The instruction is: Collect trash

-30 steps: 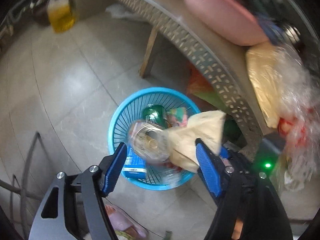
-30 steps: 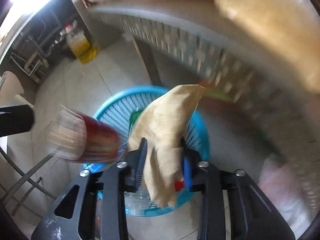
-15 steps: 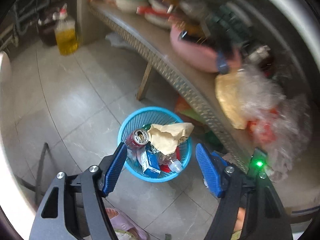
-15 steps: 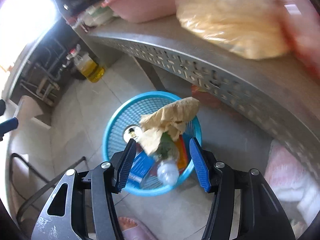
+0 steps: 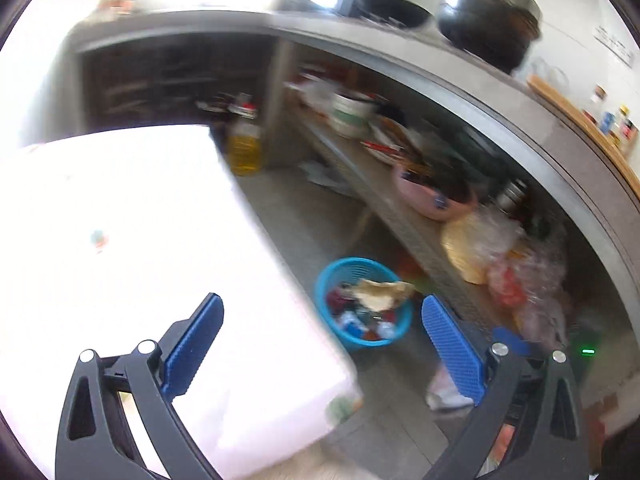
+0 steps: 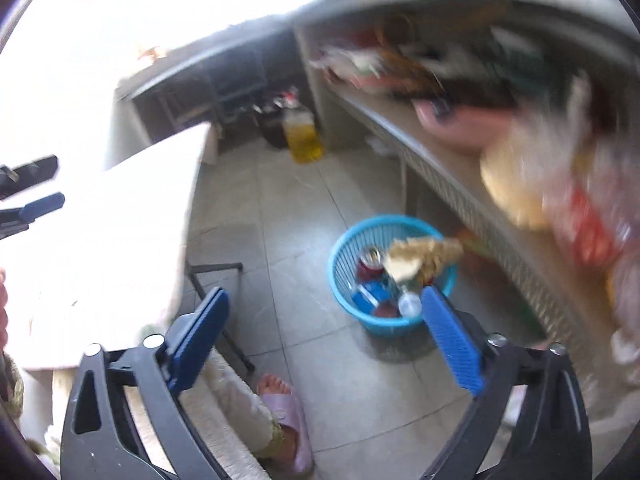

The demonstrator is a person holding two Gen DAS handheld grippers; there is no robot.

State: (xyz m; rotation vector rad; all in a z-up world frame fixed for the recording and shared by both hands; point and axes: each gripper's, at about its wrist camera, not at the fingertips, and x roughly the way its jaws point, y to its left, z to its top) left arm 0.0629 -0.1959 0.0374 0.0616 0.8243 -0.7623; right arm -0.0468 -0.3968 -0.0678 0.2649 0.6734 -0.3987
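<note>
My left tool [image 5: 322, 330] and my right tool [image 6: 324, 326] both have their jaws opening wide, with nothing between them. The trash sits in the blue basket [image 6: 348, 312] on the floor, beside the low shelf [image 6: 452, 184]: a crumpled brown paper [image 6: 420, 258] on top, a red can [image 6: 370, 264] and a blue carton [image 6: 370, 294] under it.
</note>
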